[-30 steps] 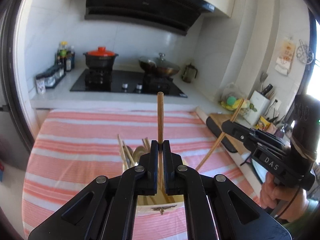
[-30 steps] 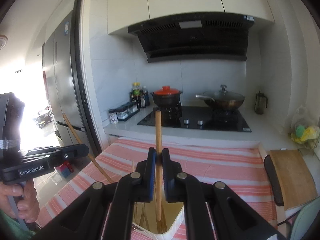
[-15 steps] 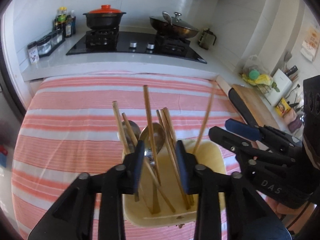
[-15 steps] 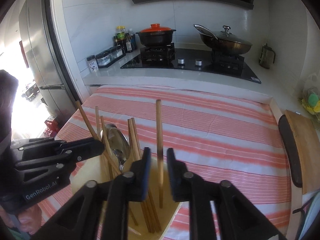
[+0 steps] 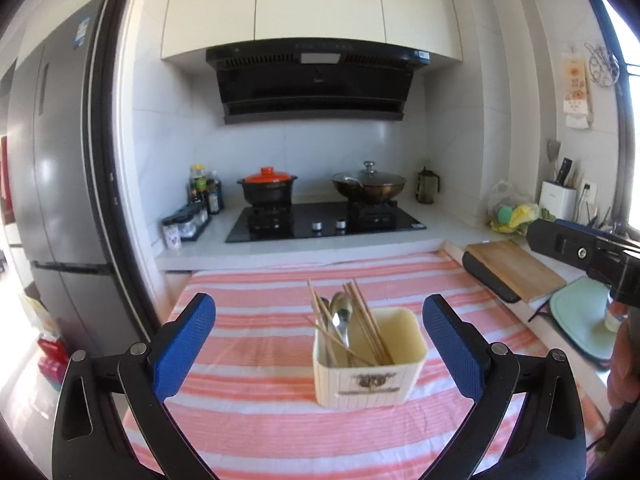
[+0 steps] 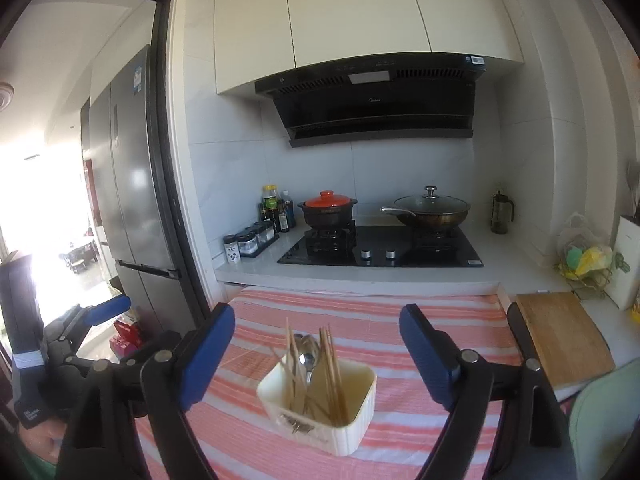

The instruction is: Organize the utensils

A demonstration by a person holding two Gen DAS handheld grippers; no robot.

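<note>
Both tongs are released and empty: our left gripper (image 5: 319,330) and right gripper (image 6: 317,344) are spreading their blue pads, nothing between them. Just beyond, on the striped cloth (image 5: 256,320), stands the cream holder (image 5: 370,360) with chopsticks (image 5: 362,320) and spoons (image 5: 341,316) leaning inside. We judge the sticks light, stiff and slick, best pinched on the upper shaft; the spoons are smoother, so grip the handle. Farther off lie the cutting board (image 5: 516,268) and stove (image 5: 324,222).
</note>
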